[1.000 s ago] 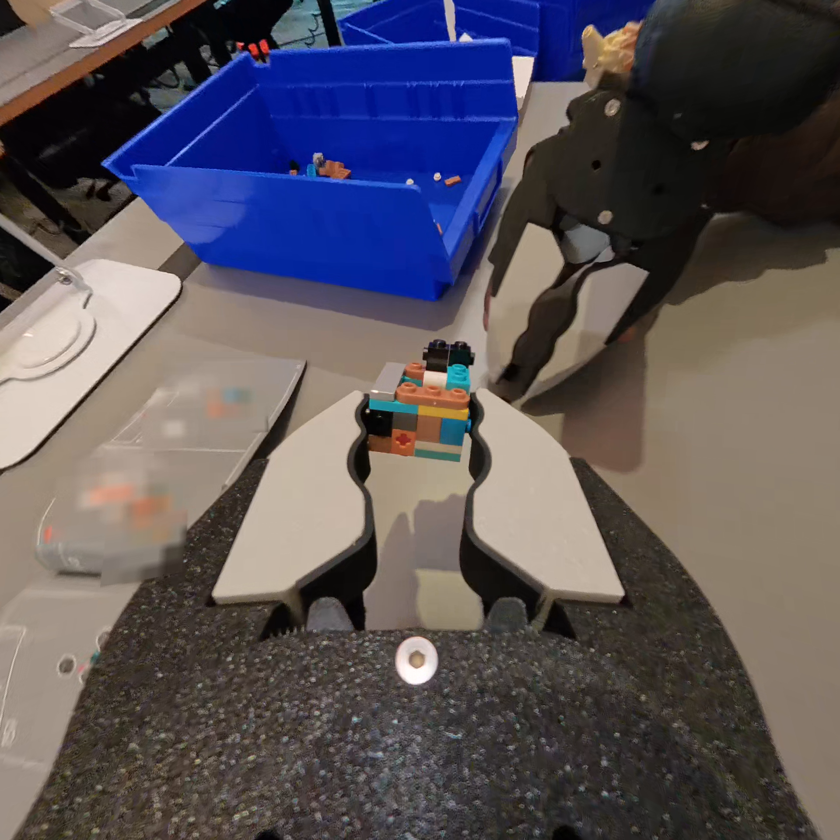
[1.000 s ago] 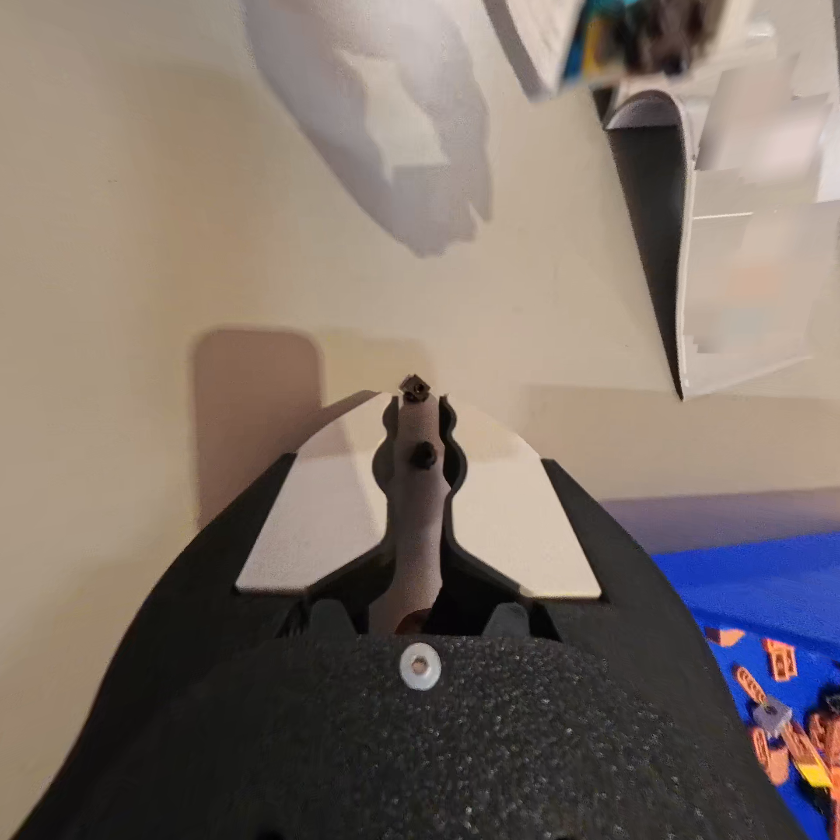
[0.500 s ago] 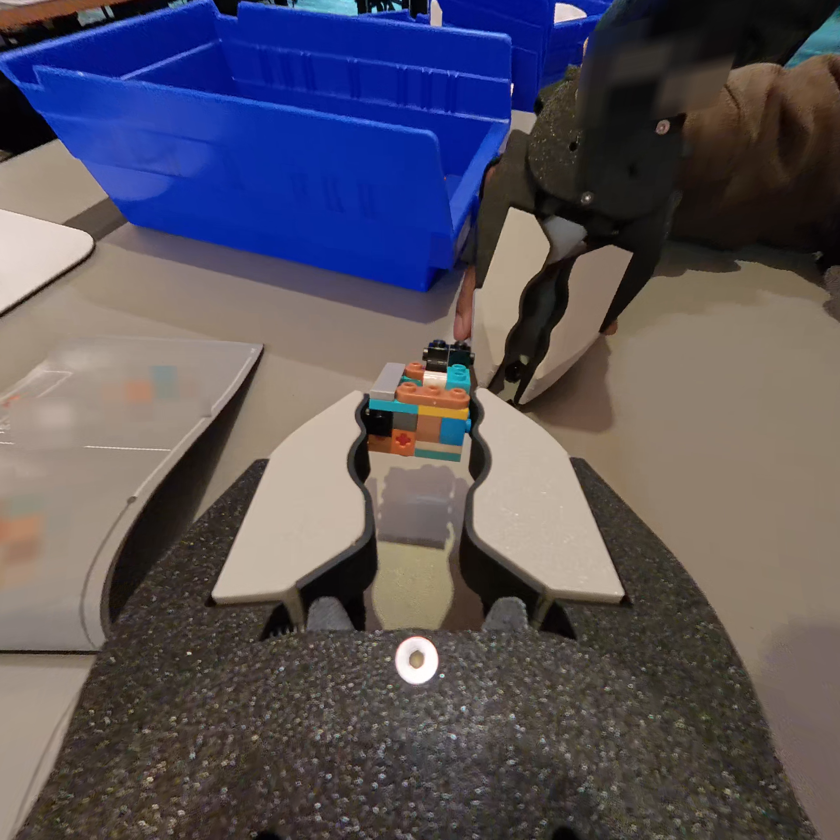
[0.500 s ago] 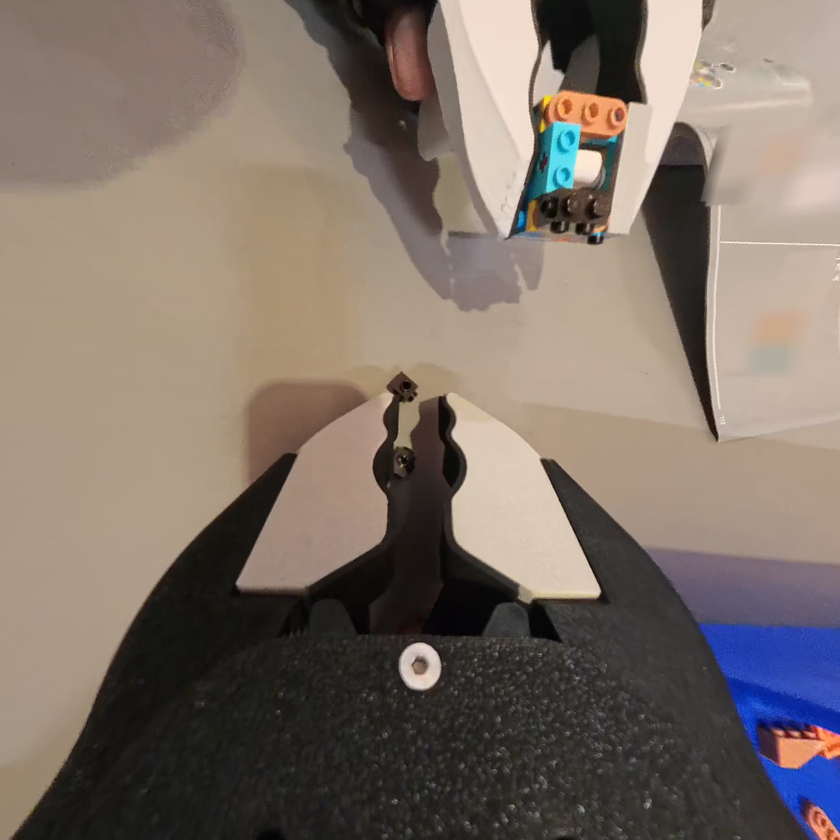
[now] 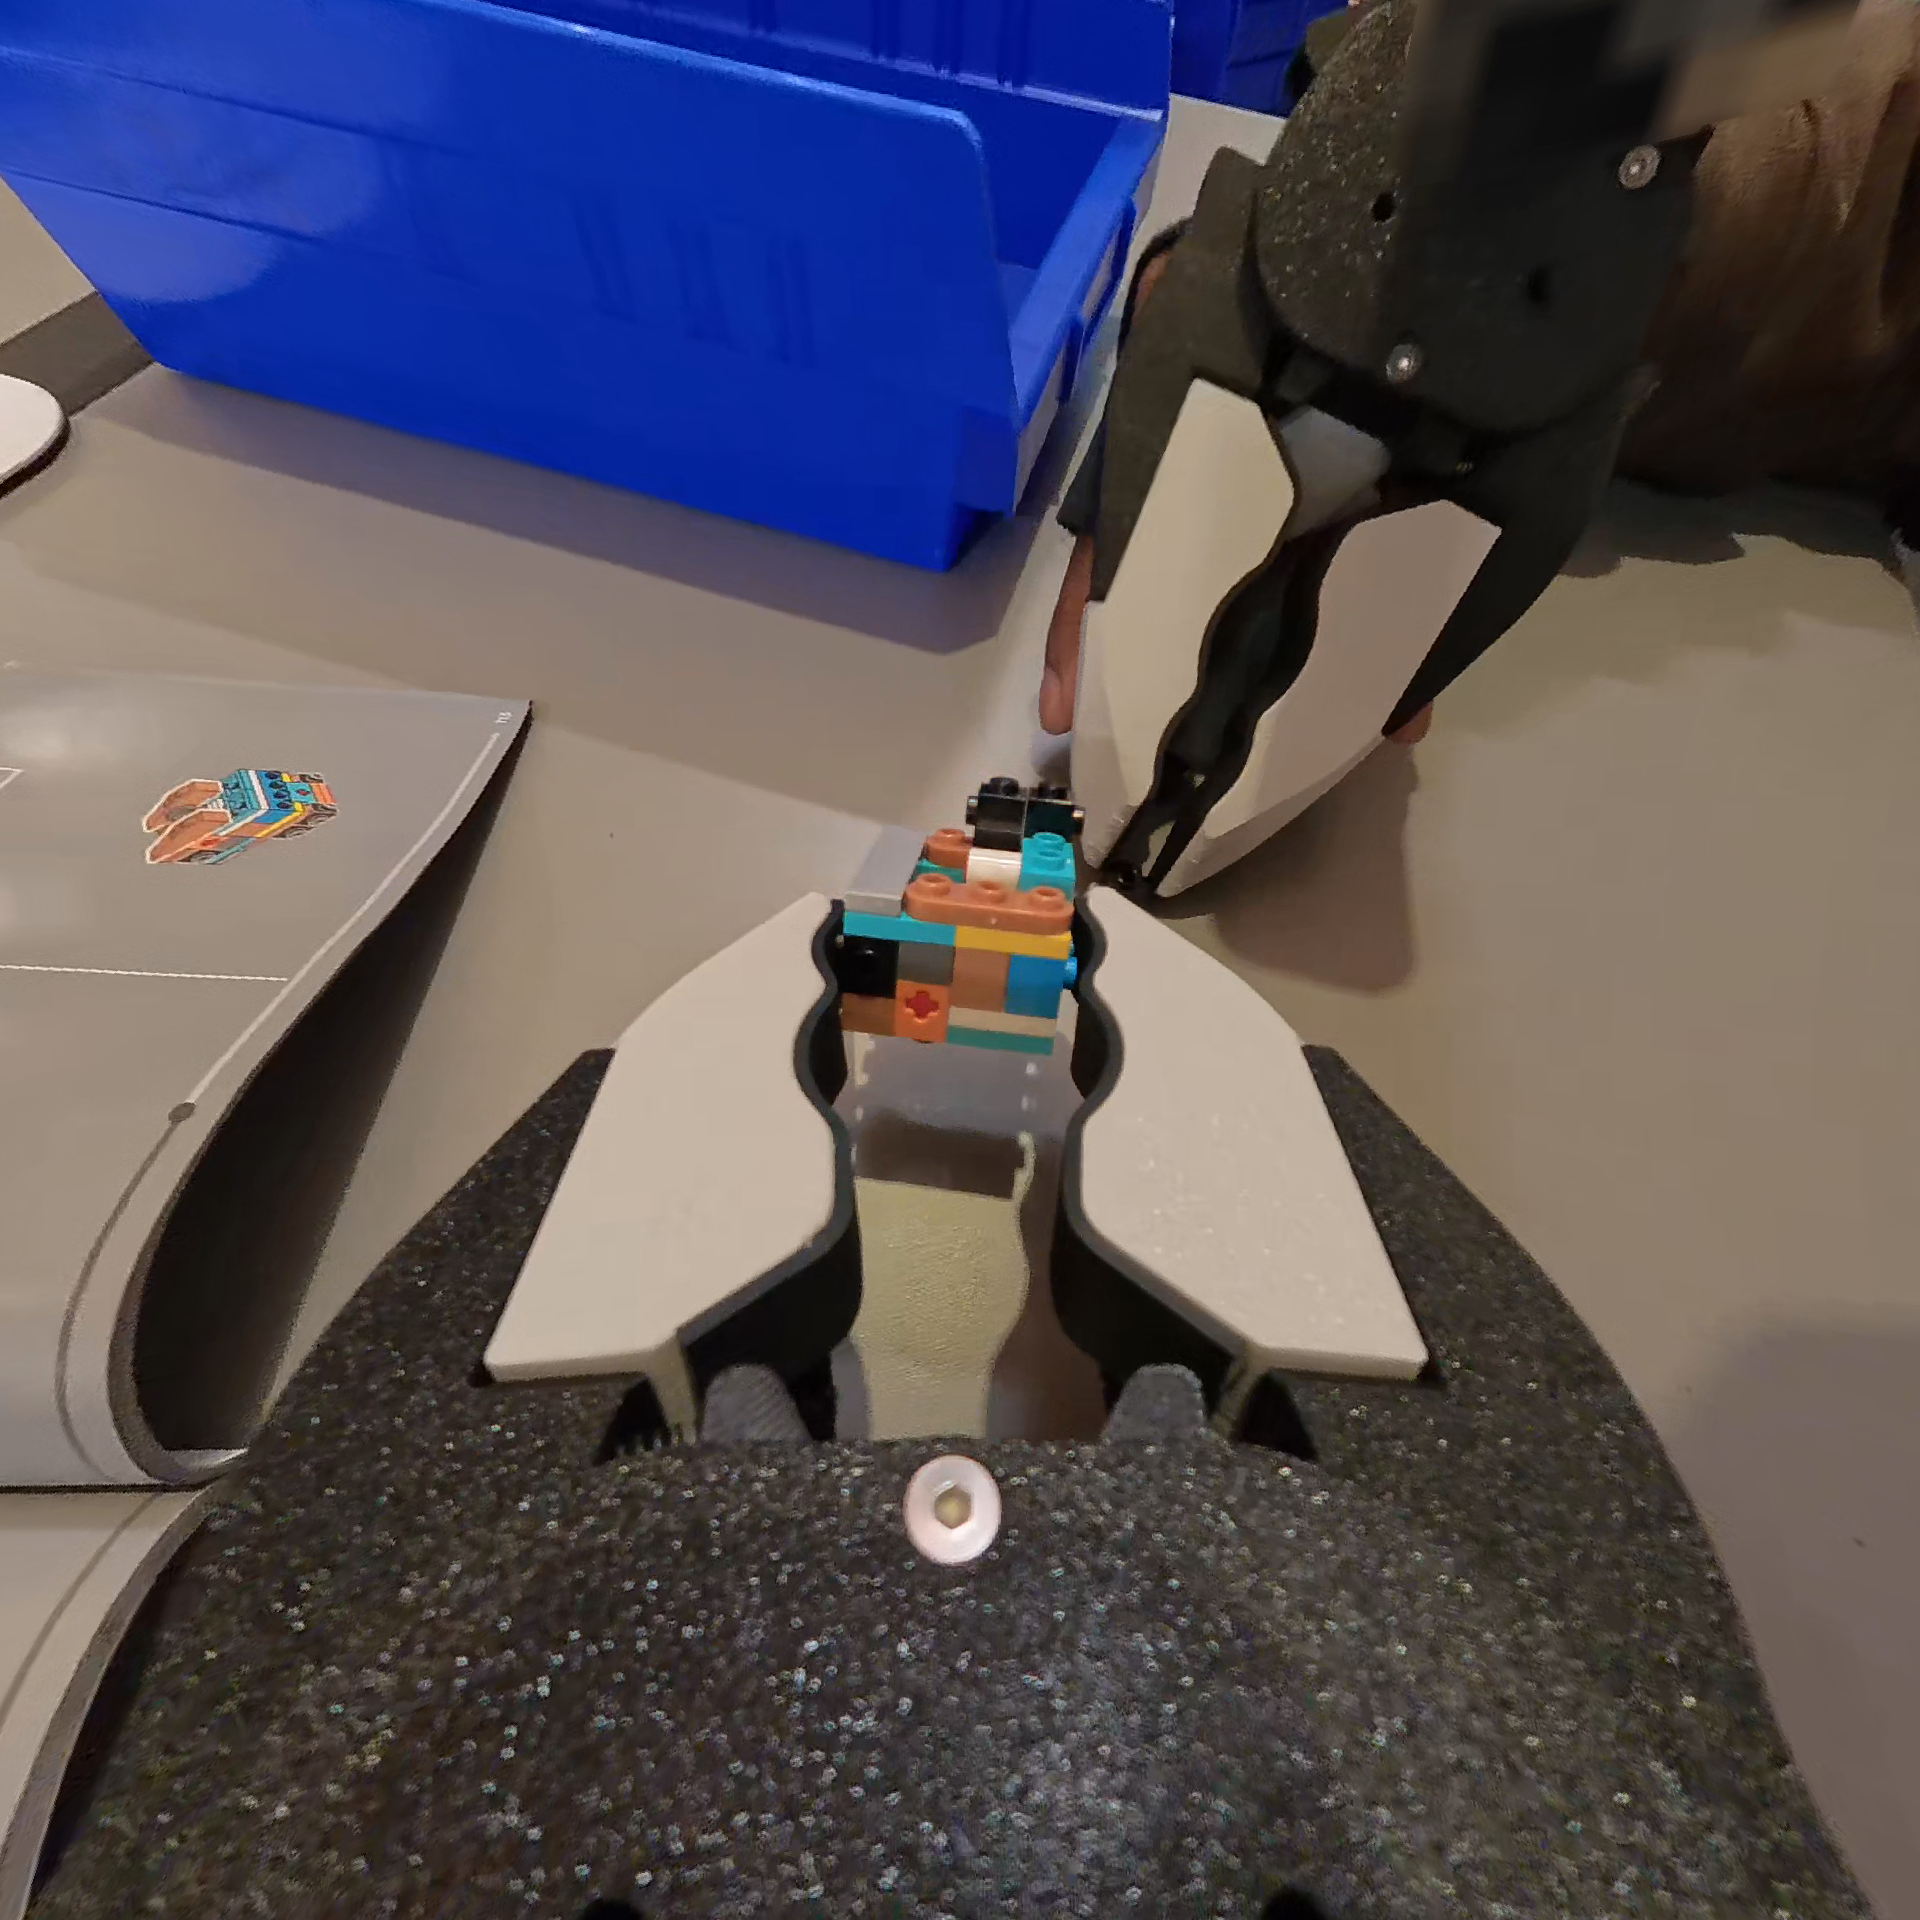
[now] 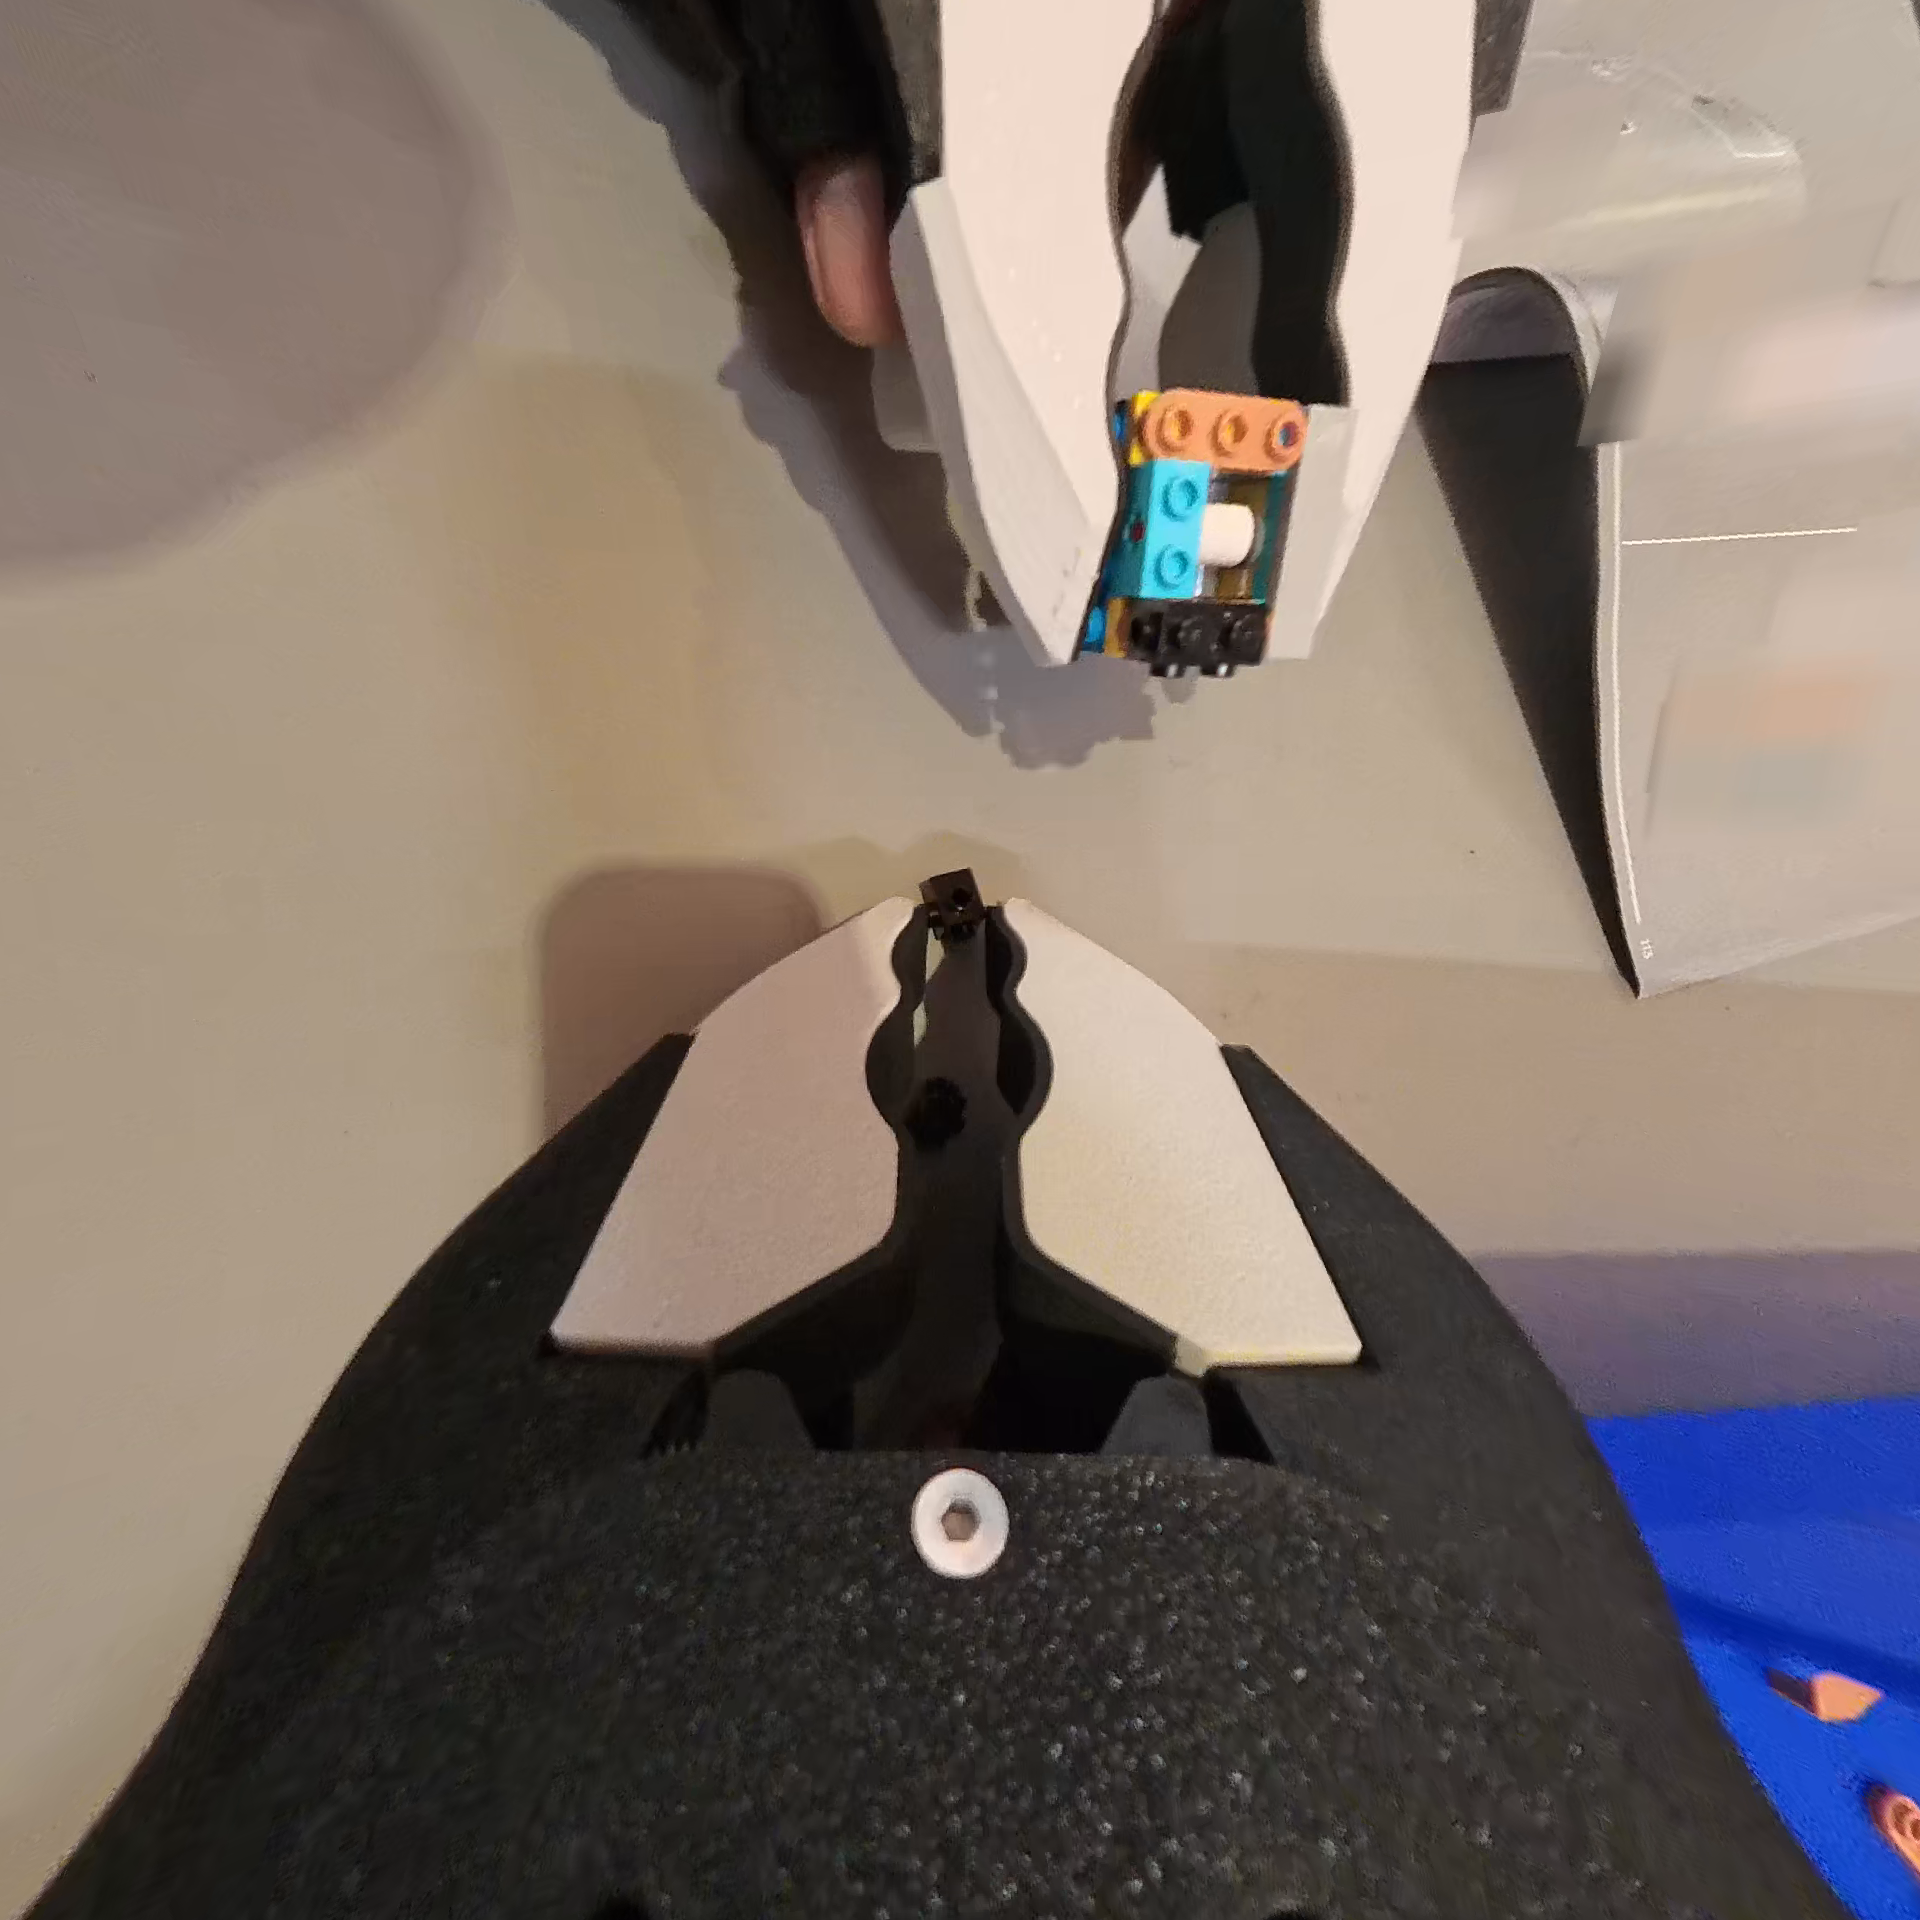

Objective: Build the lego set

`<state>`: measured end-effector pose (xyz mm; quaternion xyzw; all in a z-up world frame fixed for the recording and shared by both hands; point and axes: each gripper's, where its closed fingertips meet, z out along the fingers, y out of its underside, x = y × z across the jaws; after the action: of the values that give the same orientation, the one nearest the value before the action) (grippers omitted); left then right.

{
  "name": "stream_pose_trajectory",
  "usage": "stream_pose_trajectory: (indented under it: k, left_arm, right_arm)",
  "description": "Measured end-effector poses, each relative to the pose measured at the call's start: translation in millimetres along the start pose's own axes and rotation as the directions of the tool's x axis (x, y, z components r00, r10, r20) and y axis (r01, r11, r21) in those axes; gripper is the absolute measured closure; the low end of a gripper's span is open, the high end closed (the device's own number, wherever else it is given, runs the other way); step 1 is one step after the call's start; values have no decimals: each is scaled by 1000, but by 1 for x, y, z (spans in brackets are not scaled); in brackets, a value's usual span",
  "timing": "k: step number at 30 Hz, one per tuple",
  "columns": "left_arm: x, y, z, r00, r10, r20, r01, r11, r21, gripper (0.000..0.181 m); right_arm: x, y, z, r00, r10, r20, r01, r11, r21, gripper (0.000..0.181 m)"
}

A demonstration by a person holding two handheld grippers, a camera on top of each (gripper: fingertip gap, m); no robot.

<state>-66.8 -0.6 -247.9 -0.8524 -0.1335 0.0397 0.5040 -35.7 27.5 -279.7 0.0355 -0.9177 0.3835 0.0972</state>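
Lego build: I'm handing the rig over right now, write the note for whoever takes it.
Left gripper: jaws shut on the partly built lego model, held just above the grey table.
Right gripper: jaws shut on a small black piece at the tips, close beside the model's black end, not yet attached.
Instruction booklet lies open to the left; blue bin of spare pieces sits behind.
Done: model's core is stacked.
Left: likely press the black piece on, then continue from the booklet.

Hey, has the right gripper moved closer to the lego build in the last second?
Yes. In the left wrist view the right gripper has come in toward the lego build and away from the blue bin, its tongs now almost touching the build's black bricks.
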Motion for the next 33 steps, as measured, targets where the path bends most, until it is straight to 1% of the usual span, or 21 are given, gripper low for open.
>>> stream_pose_trajectory:
  k: [3,6,10,13,16,20,24,28,33]
  left_arm:
    - [3,2,1,1000,13,-7,-13,1000,-17,140]
    - [4,4,3,999,34,12,-34,999,-36,140]
    - [3,7,7,998,30,62,-26,997,-69,140]
    - [3,12,10,994,55,95,-43,992,-123,140]
    - [6,14,13,994,47,100,-32,989,-145,140]
    - [4,17,12,993,31,115,-12,987,-163,140]
    - [2,20,10,992,22,125,1,984,-179,140]
    - [0,23,10,990,28,137,0,980,-199,141]
    - [-2,25,8,987,45,156,-10,975,-220,141]
  right_arm:
    - [3,-1,-2,999,2,-41,-1,1000,26,171]
    - [7,-8,-9,996,3,-88,3,998,62,171]
    - [15,-35,-24,984,-17,-177,41,990,134,172]
    - [22,-56,-33,973,-41,-226,79,984,162,171]
    - [23,-60,-26,980,-61,-187,83,990,112,172]
    - [23,-48,-13,990,-81,-120,81,997,-4,172]
    - [21,-51,-8,996,-58,-62,56,998,-20,172]
    - [21,-55,-4,997,-66,-51,64,997,-35,172]
    - [22,-52,-1,998,-53,-37,50,996,-72,172]
